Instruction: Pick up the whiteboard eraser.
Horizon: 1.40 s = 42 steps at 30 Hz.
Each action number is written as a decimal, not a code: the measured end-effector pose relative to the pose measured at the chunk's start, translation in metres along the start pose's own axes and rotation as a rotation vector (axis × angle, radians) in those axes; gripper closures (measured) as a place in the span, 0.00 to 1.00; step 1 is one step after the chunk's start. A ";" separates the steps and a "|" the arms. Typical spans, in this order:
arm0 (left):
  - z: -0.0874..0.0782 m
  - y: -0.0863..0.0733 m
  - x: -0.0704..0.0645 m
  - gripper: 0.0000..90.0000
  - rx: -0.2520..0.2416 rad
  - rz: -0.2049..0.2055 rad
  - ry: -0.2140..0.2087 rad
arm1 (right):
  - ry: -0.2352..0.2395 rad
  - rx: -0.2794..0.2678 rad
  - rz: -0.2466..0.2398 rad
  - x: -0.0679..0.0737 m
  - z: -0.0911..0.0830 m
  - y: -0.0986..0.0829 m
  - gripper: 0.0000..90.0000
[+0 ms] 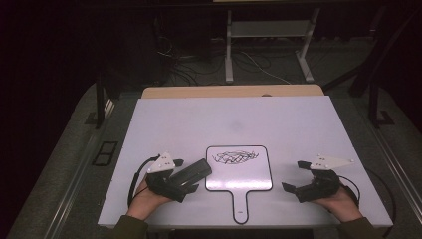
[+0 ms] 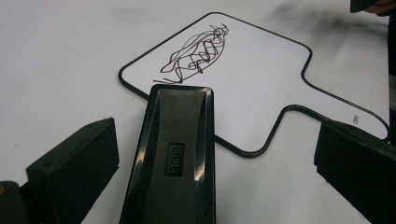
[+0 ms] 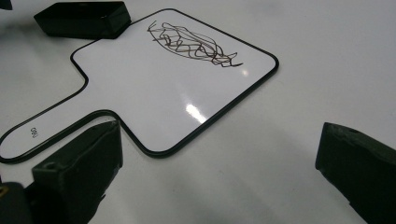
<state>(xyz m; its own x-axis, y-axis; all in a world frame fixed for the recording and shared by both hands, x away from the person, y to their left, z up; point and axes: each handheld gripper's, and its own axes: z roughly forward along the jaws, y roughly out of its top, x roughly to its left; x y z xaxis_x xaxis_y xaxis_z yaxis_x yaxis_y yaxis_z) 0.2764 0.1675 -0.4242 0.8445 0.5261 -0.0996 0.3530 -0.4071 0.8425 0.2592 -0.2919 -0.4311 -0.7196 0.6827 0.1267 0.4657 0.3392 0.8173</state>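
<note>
A: Left tongs (image 2: pixel 210 158)?
B: Mine sit wide open, jaws either side of the black eraser (image 2: pixel 175 154), not touching it. Its far end overlaps the paddle whiteboard's (image 1: pixel 239 174) left edge.
A: Right tongs (image 1: pixel 300 178)?
B: Open too, nothing in them, resting on the counter (image 1: pixel 199 119) right of the board. Scribble (image 1: pixel 235 157) sits on its far part.

I see the paddle board (image 1: pixel 239 174) centred on the bench (image 1: pixel 209 119); the eraser (image 1: pixel 191 172) lies at its left edge, between the left tool's (image 1: pixel 175 180) jaws.
</note>
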 end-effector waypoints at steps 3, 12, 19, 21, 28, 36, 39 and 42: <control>0.000 0.001 0.000 0.00 0.002 0.000 -0.001 | 0.005 -0.002 0.001 0.000 0.000 0.000 0.00; -0.002 0.003 0.001 0.00 0.004 0.016 0.000 | 0.008 -0.009 0.003 0.002 -0.001 -0.001 0.00; 0.000 0.005 0.004 0.00 0.033 0.013 -0.002 | 0.010 -0.011 0.010 0.000 0.000 -0.002 0.00; 0.000 0.007 0.005 0.00 0.039 0.017 -0.005 | 0.010 -0.010 0.014 0.000 0.000 -0.003 0.00; 0.002 0.013 0.008 0.00 0.040 0.024 -0.004 | 0.017 -0.012 0.013 0.000 0.000 -0.003 0.00; 0.003 0.020 0.009 0.00 0.044 0.034 -0.004 | 0.024 -0.016 0.014 0.002 -0.001 -0.002 0.00; 0.003 0.024 0.009 0.00 0.050 0.042 -0.008 | 0.026 -0.019 0.010 0.003 0.000 -0.002 0.00; 0.005 0.029 0.012 0.00 0.057 0.048 -0.006 | 0.026 -0.023 0.011 0.003 0.000 -0.002 0.00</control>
<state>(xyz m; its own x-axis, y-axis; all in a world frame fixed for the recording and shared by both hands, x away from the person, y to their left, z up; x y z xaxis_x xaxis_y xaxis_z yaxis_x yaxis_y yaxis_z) 0.2982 0.1585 -0.4037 0.8637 0.5001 -0.0629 0.3337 -0.4737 0.8150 0.2561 -0.2906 -0.4318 -0.7280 0.6690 0.1499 0.4619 0.3169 0.8284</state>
